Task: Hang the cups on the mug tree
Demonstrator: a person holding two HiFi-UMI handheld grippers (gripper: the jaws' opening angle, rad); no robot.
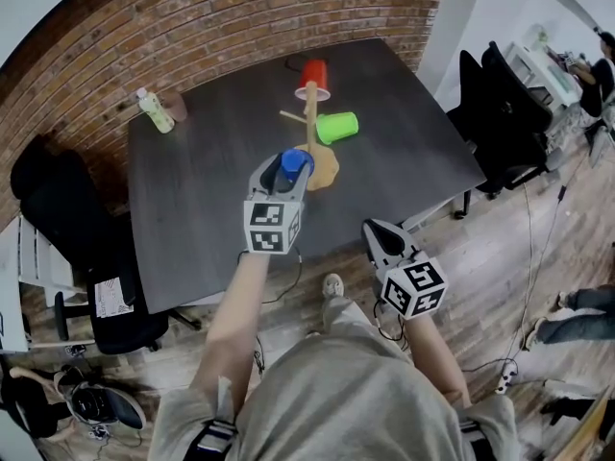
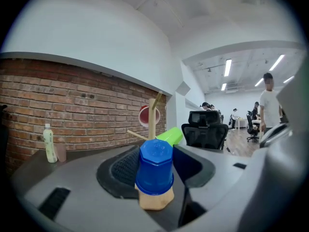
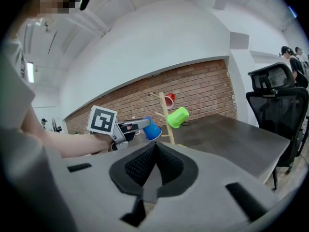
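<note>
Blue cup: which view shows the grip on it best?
Left gripper view: the blue cup fills the centre, clamped between the left gripper's jaws. Head view shows only its end from above; right gripper view shows it small, side-on.

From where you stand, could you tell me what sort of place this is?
Most likely an open-plan office: black office chairs beside a dark table, a brick wall, and people under ceiling strip lights beyond.

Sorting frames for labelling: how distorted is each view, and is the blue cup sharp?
Head view: fisheye curves the brick wall, blue cup small but clear; left gripper view: dark corners, cup close, sharp; right gripper view: cup small, slightly soft.
</note>
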